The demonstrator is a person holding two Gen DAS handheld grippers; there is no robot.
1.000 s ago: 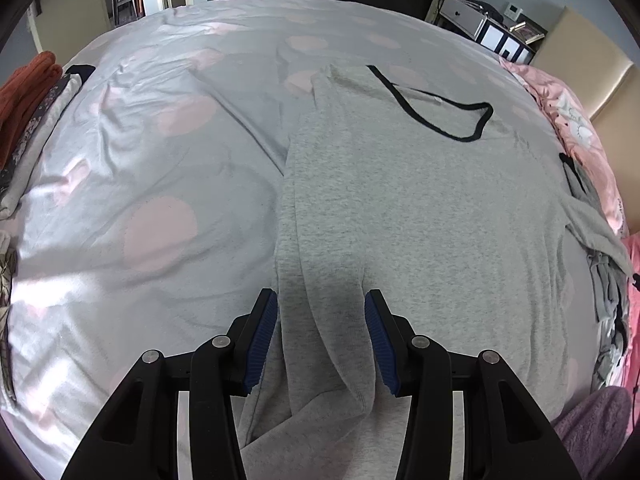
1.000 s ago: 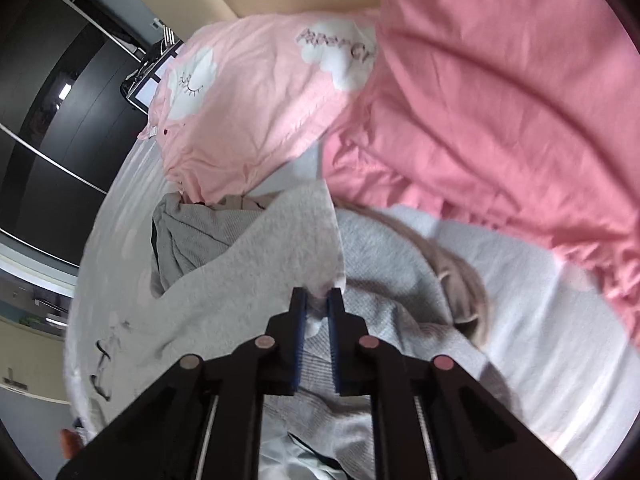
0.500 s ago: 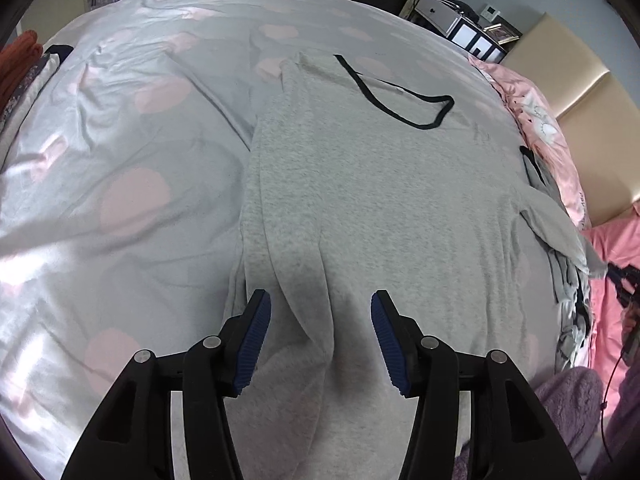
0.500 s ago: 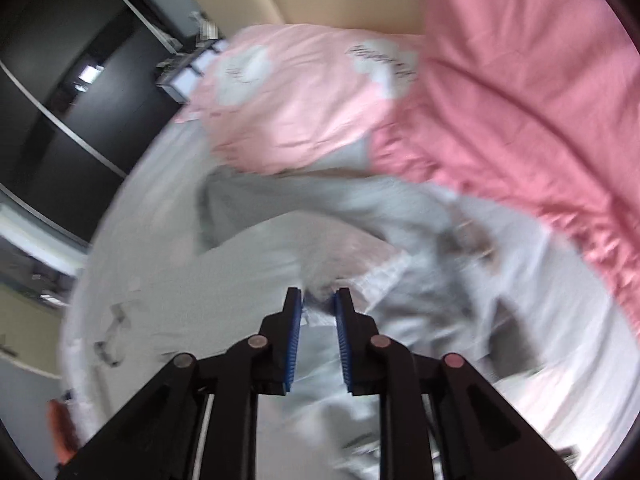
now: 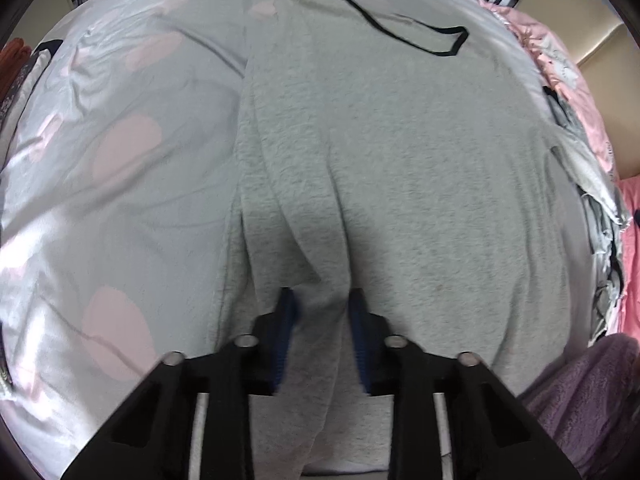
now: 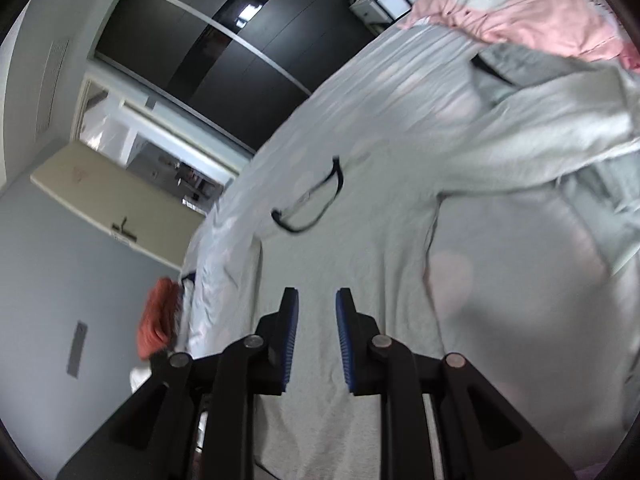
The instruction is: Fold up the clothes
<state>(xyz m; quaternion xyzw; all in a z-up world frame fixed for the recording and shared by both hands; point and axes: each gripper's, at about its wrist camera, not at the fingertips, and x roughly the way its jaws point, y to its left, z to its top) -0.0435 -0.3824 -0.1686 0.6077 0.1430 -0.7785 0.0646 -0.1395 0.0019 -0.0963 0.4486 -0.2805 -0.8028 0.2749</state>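
Left gripper (image 5: 320, 300) jaws part-open, straddling raised fold of grey garment (image 5: 400, 140); pinch on cloth unclear through blur. Right gripper (image 6: 316, 304) jaws open, holding nothing, above same garment (image 6: 360, 260). Garment heather grey, spread over bedsheet (image 5: 120, 160), black-trimmed neckline (image 5: 420, 36) at far end, long creases along left edge. Pink pillow (image 6: 520, 12) beyond garment.

My bed wears a pale sheet (image 5: 120, 184) with pink dots, daylight pooling at eight o'clock. At two o'clock I see a beige headboard (image 5: 576, 20). Beyond stands a black wardrobe (image 6: 224, 40), an open door (image 6: 96, 204) at nine o'clock.
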